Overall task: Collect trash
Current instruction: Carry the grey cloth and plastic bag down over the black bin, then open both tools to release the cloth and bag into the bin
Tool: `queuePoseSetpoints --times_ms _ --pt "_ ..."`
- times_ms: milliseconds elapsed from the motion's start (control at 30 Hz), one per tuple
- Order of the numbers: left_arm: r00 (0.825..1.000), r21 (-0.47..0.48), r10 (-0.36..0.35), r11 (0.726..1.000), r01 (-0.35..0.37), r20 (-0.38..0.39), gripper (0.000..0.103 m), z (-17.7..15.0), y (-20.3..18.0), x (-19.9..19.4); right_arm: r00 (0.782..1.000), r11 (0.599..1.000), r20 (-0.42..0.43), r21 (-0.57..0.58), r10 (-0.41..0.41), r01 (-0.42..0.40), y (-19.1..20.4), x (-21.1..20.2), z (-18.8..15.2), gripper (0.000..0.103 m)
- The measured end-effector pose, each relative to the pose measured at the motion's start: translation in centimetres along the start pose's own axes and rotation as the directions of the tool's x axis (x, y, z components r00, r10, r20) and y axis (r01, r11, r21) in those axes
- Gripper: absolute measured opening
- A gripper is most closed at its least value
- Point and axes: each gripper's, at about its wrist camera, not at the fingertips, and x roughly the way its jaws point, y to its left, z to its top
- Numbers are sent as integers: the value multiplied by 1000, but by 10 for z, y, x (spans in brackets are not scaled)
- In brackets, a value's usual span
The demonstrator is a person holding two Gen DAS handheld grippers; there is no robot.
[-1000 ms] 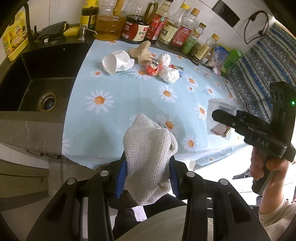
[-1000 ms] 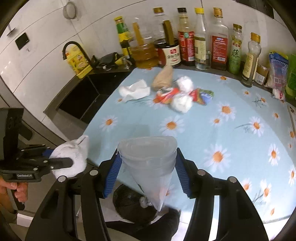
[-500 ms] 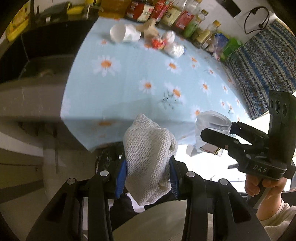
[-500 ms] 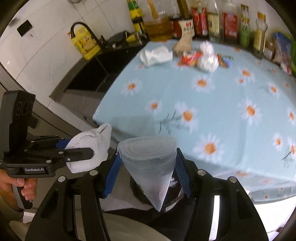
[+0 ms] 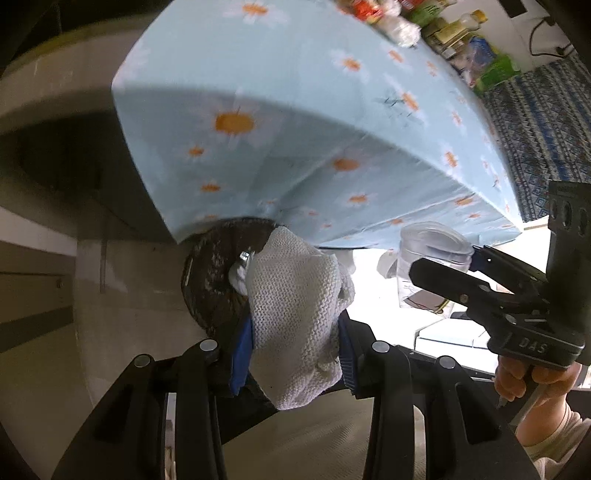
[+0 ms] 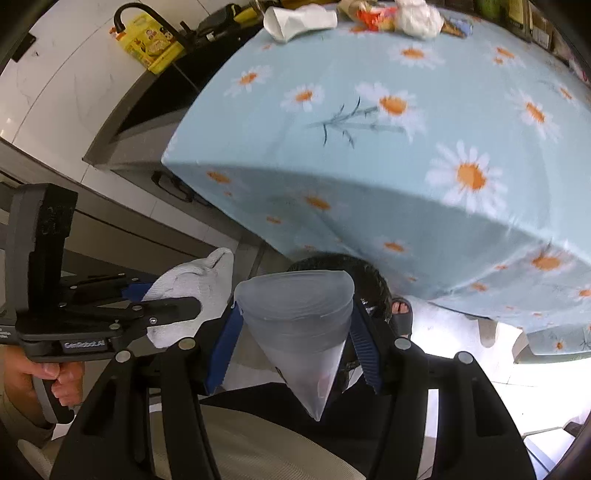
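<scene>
My left gripper is shut on a white knitted rag, held below the table's front edge, over a black trash bin. Some white and shiny scraps lie inside the bin. My right gripper is shut on a squashed clear plastic cup, also above the bin. In the left wrist view the right gripper and its cup hang to the right. The right wrist view shows the left gripper with the rag at the left.
The daisy tablecloth hangs over the table edge just above the bin. More trash lies at the table's far side: a crushed paper cup, wrappers, a tissue ball. A sandalled foot stands by the bin. The sink counter is left.
Both grippers have sunk from above the table to below its front edge, over the black bin. Each keeps its hold: rag in the left, cup in the right.
</scene>
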Motion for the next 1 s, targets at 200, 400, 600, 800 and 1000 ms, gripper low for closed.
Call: queuePoseSetpoints --times_ms 200,400,600,800,1000 --pt "999 -9 14 1000 -14 -30 38 -4 5 16 1000 1000 -24 19 19 -19 -1 10 -11 58" --pt "999 -13 13 1000 -14 -44 38 -4 8 24 998 998 -47 50 28 -25 -6 19 -17 58" --pt "998 -17 9 1000 -10 -56 38 -2 9 33 997 998 -66 66 28 -24 -7 27 -20 58" --pt "998 -25 9 1000 -11 -68 38 -3 11 38 997 997 -73 70 29 -24 -8 32 -19 59" --pt "997 -35 11 999 -14 -81 38 0 16 42 997 997 -78 78 29 -23 -10 36 -16 61"
